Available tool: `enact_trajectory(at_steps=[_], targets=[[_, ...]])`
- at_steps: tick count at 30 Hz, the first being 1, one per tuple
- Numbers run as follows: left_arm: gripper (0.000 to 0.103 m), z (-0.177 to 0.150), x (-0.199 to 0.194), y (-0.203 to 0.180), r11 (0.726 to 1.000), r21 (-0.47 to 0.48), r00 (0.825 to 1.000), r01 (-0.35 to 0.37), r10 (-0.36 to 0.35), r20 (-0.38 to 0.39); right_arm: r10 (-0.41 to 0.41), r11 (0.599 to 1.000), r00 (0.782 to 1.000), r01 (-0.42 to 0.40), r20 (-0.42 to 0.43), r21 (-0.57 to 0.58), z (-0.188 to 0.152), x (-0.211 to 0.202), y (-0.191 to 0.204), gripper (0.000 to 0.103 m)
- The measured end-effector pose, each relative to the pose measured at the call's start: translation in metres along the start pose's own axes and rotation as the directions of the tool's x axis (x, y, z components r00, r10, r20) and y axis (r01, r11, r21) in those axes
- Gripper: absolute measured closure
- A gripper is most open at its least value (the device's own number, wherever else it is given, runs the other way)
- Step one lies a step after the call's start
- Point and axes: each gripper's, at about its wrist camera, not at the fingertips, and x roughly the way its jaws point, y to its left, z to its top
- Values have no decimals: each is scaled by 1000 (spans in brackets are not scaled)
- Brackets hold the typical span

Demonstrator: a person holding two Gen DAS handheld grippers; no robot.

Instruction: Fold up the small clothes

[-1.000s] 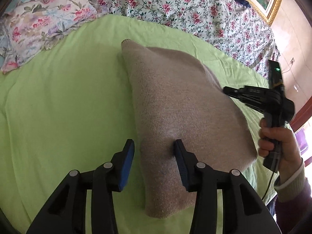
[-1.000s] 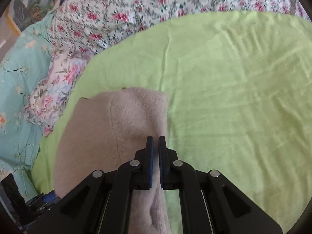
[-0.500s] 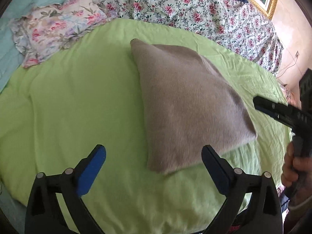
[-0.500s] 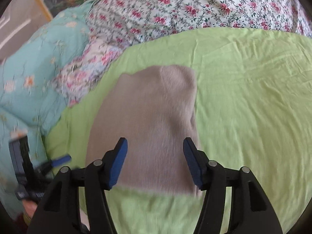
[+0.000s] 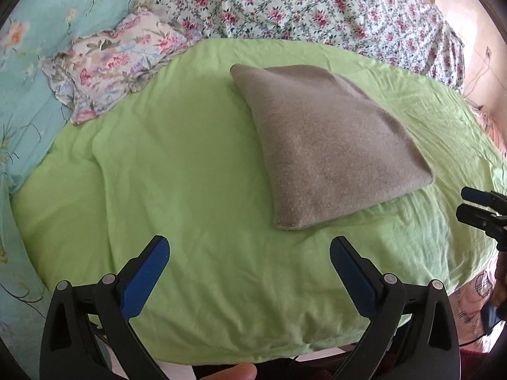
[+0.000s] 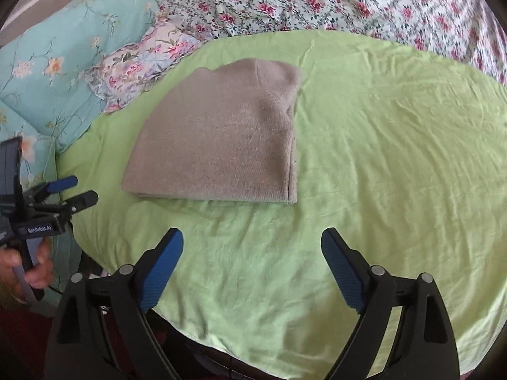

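Folded garment point(image 5: 329, 145), centre right of the left wrist view — plain taupe-beige knit, no pattern. Sheet point(image 5: 196, 190) beneath it: solid lime green. Quilt point(image 5: 310, 6), top of frame: white ground with pink-red roses and dark green leaves. Pillow point(image 5: 117, 63), upper left: pale floral in pink, lilac and green. Bedding point(image 5: 41, 25), far left — turquoise with peach blossoms. Left gripper point(image 5: 248, 253) and right gripper point(image 6: 252, 247): black bodies, blue finger pads.

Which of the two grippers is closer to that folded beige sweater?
Hard to call. The left gripper and right gripper both hang open short of the folded beige sweater, touching nothing.
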Motion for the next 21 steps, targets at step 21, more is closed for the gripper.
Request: enact_trajectory(at_steps=[21], targets=[[1,38,19,-16,996,25,996,-81,80,43,-170,978,985,166,-21,-126,35,25,10,0]])
